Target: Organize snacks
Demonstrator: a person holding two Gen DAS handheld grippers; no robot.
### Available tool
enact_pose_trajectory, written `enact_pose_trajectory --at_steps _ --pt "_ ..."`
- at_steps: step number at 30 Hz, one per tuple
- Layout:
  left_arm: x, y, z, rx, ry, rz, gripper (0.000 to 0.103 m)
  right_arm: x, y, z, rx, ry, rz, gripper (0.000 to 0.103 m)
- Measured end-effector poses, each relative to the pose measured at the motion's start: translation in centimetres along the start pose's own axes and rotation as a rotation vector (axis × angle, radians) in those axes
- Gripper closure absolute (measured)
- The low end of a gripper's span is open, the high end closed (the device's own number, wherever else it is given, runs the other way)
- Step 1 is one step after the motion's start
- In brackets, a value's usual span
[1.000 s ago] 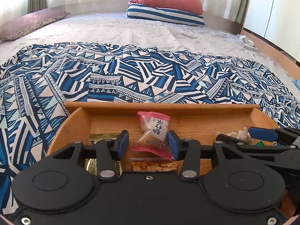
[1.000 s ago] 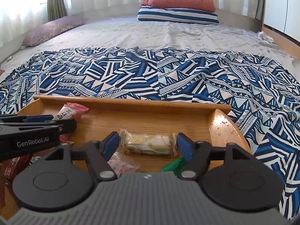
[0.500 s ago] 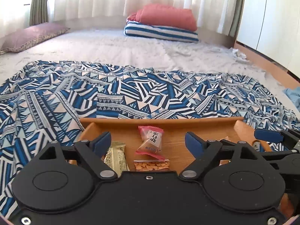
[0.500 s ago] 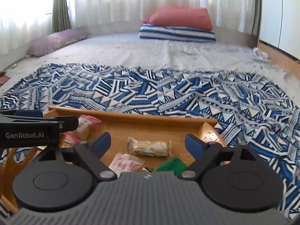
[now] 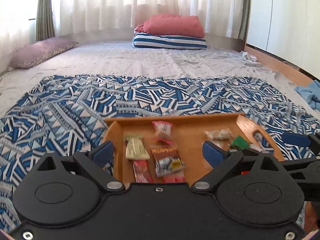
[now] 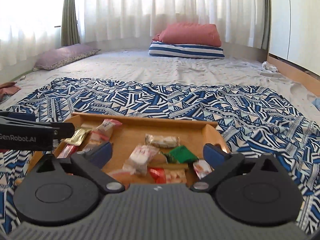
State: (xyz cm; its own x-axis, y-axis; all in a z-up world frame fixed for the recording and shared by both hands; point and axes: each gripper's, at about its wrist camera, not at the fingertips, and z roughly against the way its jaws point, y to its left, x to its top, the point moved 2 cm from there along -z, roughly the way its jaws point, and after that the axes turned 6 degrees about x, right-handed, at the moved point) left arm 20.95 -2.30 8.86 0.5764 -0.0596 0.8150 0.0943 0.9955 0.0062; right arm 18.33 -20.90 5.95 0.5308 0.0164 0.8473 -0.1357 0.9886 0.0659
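both grippers, left [image 5: 158, 152] and right [image 6: 158, 153], angled down over tray [image 6: 140, 122], jaws opening, empty.

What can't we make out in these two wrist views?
- Near end of the wooden tray: both views, hidden behind each camera's own tongs body.
- Print on the snack packets: both views, motion-blurred.
- Left tongs: right view, cut off by the left edge.
- Right tongs: left view, cut off by the right edge.

Left gripper [image 5: 158, 150]: smooth black body, blue fingers [image 5: 104, 151], silver pivot screws behind them. Right gripper [image 6: 158, 152]: ribbed grey body.
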Motion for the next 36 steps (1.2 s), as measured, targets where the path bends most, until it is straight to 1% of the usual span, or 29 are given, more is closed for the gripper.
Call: enact_pose_trajectory --at_steps 3,9,13,18,22,26,29,31,36 --pt "-1.7 0.3 1.4 -0.011 0.011 0.028 0.007 -1.2 0.3 1.6 -0.001 -0.009 0.005 0.000" --pt "-5.8 0.4 3.0 0.012 0.032 0.031 0.007 -4.4 1.0 4.1 -0.003 -0.021 0.007 0.000" --pt "-8.8 0.2 3.5 0.023 0.049 0.016 0.007 -6.8 1.3 4.9 -0.009 -0.024 0.001 0.000" --pt "-11.4 -0.3 3.5 0.036 0.062 -0.001 0.007 -9.5 1.1 5.1 -0.026 -0.004 -0.018 0.000" --pt "-12.8 -0.5 3.1 0.042 0.068 -0.013 0.007 -11.2 0.6 4.5 -0.043 0.030 -0.032 0.000" --pt "-14.0 -0.5 2.4 0.055 0.092 -0.018 0.007 -12.3 0.1 3.8 -0.057 0.066 -0.044 0.000" --pt "-14.4 -0.5 2.3 0.060 0.075 -0.022 0.003 -12.4 0.1 3.6 -0.058 0.072 -0.046 0.000" --pt "-14.3 -0.6 2.2 0.062 0.078 -0.023 0.000 -12.6 0.2 3.4 -0.060 0.077 -0.035 0.000" --pt "-14.4 -0.6 1.8 0.060 0.081 -0.015 0.000 -13.0 0.4 3.3 -0.061 0.068 -0.027 0.000"
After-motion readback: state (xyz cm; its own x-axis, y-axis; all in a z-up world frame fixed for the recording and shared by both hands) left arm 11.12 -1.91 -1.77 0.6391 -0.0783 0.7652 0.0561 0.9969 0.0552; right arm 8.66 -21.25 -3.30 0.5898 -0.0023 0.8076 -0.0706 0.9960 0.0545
